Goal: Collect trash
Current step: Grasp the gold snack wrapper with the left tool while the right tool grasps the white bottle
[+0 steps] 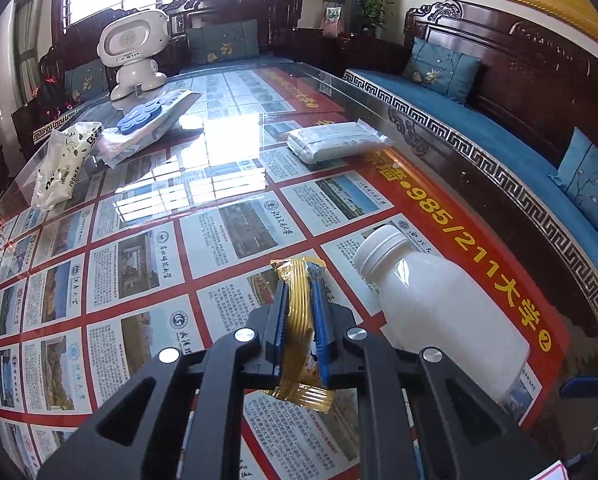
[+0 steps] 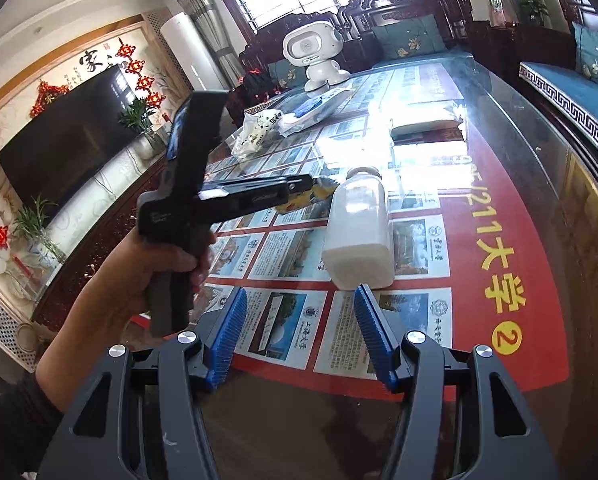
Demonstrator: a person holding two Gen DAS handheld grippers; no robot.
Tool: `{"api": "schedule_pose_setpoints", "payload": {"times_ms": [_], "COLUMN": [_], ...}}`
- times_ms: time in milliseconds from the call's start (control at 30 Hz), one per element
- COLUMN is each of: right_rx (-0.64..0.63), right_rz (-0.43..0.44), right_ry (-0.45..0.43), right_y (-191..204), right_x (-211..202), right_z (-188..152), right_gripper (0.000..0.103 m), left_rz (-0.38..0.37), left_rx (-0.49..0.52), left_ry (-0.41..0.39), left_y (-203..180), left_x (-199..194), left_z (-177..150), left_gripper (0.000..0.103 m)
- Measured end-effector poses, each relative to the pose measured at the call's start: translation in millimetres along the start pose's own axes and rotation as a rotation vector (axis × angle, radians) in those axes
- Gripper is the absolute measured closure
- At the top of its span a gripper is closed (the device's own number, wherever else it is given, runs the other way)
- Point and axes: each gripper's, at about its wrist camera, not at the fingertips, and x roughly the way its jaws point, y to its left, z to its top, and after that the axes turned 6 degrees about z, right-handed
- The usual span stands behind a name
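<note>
2 tongs [image 1: 299,304] pinching half-hidden wrapper [image 1: 299,320]

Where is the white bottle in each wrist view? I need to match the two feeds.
Left wrist: the bottle lies on its side at lower right, just right of the left gripper, which is shut on a gold wrapper.
Right wrist: the bottle is at centre, base toward the open right gripper.
Shared landmark: the white toy robot at the table's far end.
</note>
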Motion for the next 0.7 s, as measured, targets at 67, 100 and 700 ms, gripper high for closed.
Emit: {"api": "schedule_pose_setpoints", "payload": {"times_ms": [67,100,700], "right_rx": [0.005,0.002,-0.091], "right_rz": [-0.007,-0.019,-0.292], "right_ry": [-0.005,-0.003,0.054], "right_y": [0.3,0.3,-12.2], "right_x": [2.1,3.9,78.2], "right_z": [2.6,3.7,30.6], "right_gripper": [0.047,0.047,0.047], "left_rz": [-0.001,-0.007,-0.061], "left_rx": [-0.002,-0.009,-0.018], "left_ry": [0.005,0.005,-0.018], "left_y": [2.5,4.3,23.2], "left_x": [-1.4,-2.9,-25.6], "left_z": [-4.6,-6.7,-22.7], "left_gripper": [0.091,0.091,0.093]}}
